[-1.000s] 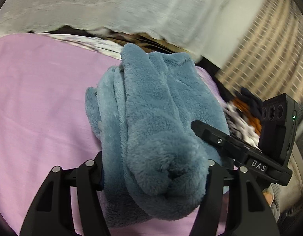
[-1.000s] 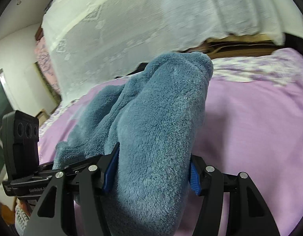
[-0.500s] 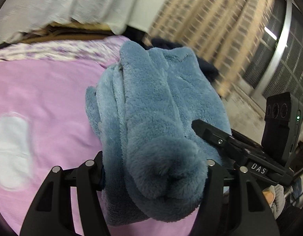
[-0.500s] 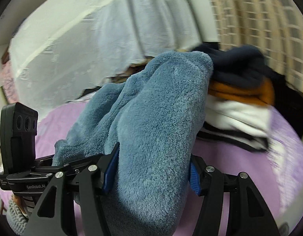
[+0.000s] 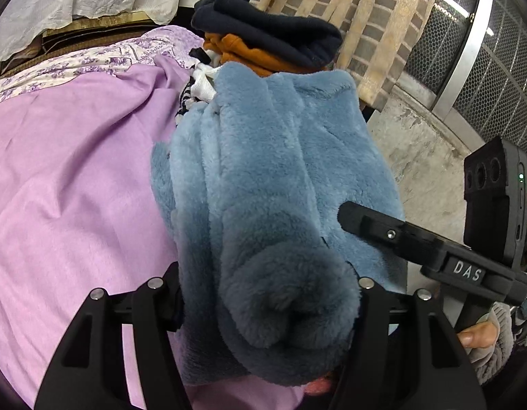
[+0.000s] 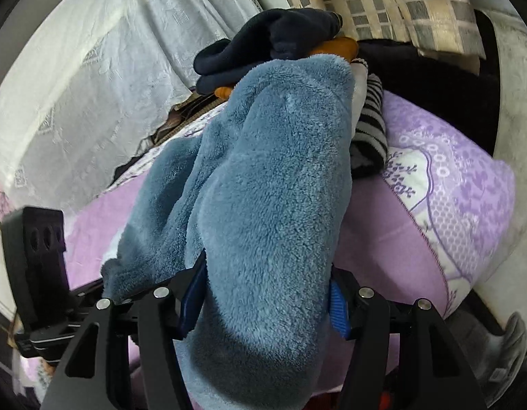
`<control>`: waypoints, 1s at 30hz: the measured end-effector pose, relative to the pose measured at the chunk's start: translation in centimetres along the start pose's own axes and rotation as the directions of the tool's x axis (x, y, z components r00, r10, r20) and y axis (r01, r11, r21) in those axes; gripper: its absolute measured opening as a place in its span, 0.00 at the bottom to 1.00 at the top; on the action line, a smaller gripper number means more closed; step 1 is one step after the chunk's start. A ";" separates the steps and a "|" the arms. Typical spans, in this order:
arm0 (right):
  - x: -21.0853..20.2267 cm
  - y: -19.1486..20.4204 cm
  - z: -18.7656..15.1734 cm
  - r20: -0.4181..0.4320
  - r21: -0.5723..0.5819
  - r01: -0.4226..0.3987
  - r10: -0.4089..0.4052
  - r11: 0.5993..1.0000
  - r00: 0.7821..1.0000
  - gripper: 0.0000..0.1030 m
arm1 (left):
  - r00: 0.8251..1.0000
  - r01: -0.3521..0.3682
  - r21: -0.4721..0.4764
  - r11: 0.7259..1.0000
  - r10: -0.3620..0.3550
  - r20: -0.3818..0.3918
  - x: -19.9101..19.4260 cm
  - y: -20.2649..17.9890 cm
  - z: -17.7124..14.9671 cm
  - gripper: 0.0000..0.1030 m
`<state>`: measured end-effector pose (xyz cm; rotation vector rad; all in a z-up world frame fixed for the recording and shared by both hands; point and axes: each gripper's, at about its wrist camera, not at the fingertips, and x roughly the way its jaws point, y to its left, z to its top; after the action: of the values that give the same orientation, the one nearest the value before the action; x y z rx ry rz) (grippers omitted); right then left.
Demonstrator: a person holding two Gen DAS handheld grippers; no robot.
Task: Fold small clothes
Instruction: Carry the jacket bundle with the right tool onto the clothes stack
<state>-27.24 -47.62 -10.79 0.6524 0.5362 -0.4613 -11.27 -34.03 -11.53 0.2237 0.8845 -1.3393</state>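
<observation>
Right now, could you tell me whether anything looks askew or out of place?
Nothing stands out. Both grippers, left and right, clamp the folded blue fleece garment near the stack of folded clothes on the purple bedsheet.

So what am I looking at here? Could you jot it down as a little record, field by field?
setting: bed with a lilac sheet
held item: folded blue fleece garment, lifted between both tools
left gripper: fingers shut on the fleece
right gripper: fingers shut on the fleece
nearby: stack of folded clothes, navy on top, orange below, striped at the bottom
backdrop: white lace curtain
likely next step: probably placing the fleece onto the stack
</observation>
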 end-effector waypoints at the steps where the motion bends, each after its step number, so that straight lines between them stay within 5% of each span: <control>1: 0.0 -0.1 -0.1 -0.011 0.006 -0.008 0.008 1.000 1.000 0.59 | 1.000 -0.004 -0.001 1.000 0.004 0.000 -0.1 0.1 0.0 0.60; 5: 2.3 -2.2 -0.4 -0.052 0.079 -0.024 0.028 0.997 0.998 0.67 | 0.997 -0.059 -0.014 0.998 0.058 -0.049 1.8 1.0 0.2 0.70; 9: 4.5 -4.9 -0.6 -0.088 0.231 -0.121 0.145 0.965 0.986 0.78 | 0.997 -0.050 -0.079 0.996 0.044 -0.070 2.7 2.9 0.3 0.86; 14: 1.4 -1.1 0.6 0.000 0.019 0.037 -0.037 0.999 0.999 0.78 | 0.995 -0.095 -0.049 0.994 0.094 -0.025 0.4 2.2 0.3 0.86; 20: -2.6 4.1 2.0 0.219 -0.225 0.212 -0.163 0.951 0.962 0.73 | 0.978 -0.159 -0.076 0.984 0.167 0.122 -4.2 2.9 1.8 0.90; 24: 0.8 4.2 1.3 0.116 -0.297 0.225 -0.199 0.928 0.973 0.48 | 0.959 -0.276 -0.066 0.959 0.279 0.050 -2.1 4.2 1.8 0.91; 26: 2.6 3.3 0.2 0.067 -0.306 0.263 -0.255 0.915 0.965 0.48 | 0.958 -0.286 -0.065 0.956 0.286 -0.003 -0.3 4.9 1.2 0.93; 30: 2.3 3.3 0.5 0.051 -0.300 0.261 -0.258 0.917 0.965 0.49 | 0.946 -0.322 -0.029 0.946 0.323 0.015 -0.2 4.2 1.4 0.95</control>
<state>-23.45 -46.16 -10.34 0.2814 0.6720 -0.6167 -6.90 -33.63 -11.89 0.3201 0.8089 -1.0226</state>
